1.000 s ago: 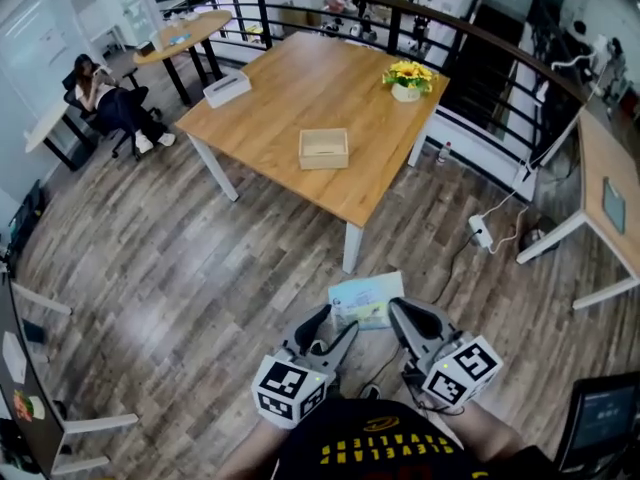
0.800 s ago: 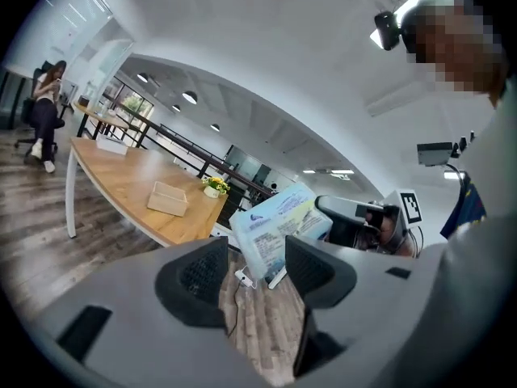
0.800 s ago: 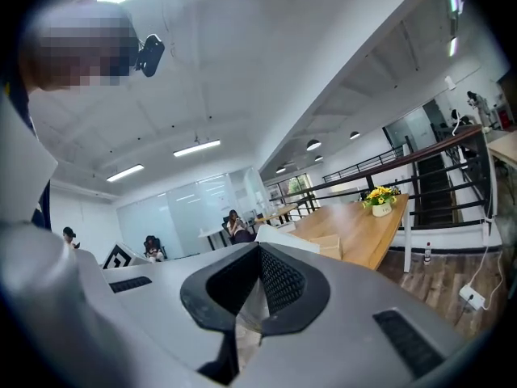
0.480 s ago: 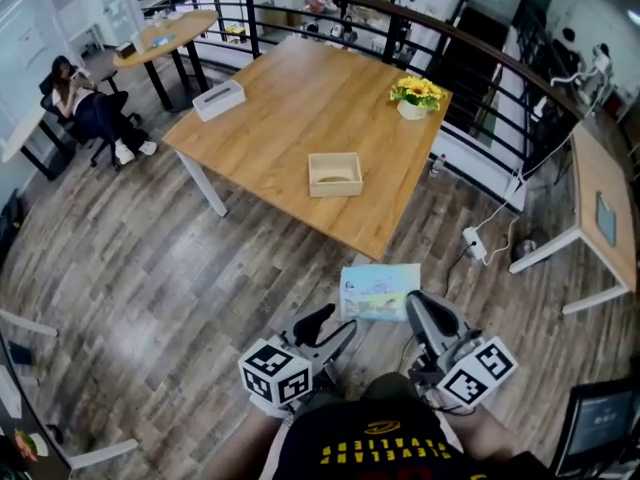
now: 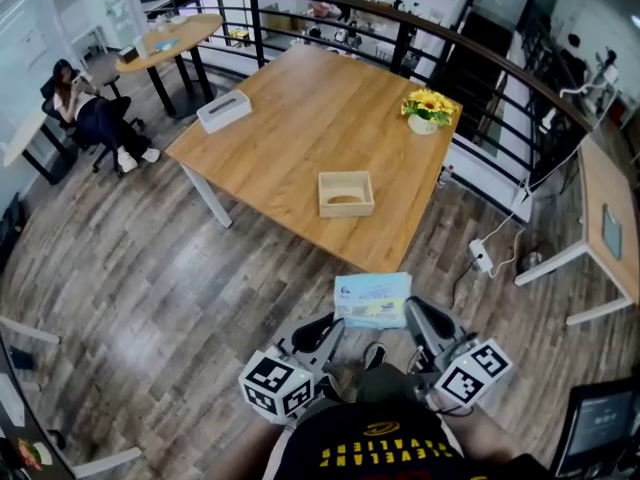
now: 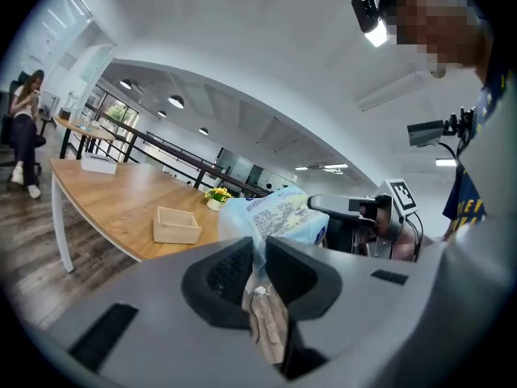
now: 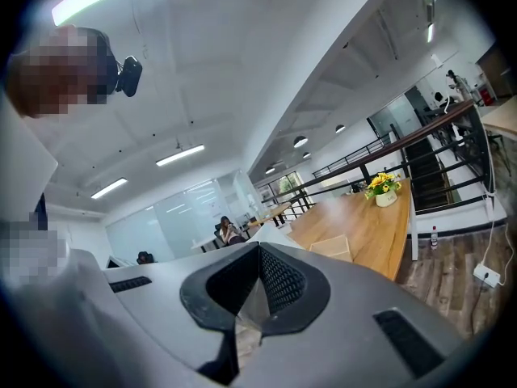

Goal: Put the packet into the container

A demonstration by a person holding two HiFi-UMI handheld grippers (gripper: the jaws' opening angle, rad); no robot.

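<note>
Head view: packet (image 5: 372, 300) is held betw. the two claws, above the floor. Right claw (image 5: 418, 316) is clamped tight on the packet's right edge. Left claw (image 5: 328, 330) jaws are closing, w/ the packet's left corner pinched betw. the pads. Container (image 5: 346, 193) sits on the table (image 5: 300, 108), well ahead of both claws.

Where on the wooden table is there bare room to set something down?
Most of the table is bare: a wide patch bordered by the white box at one corner, the flower pot at the far edge and the container near the front. The strip between the container and the near edge is narrower. Nowhere is crowded.
</note>
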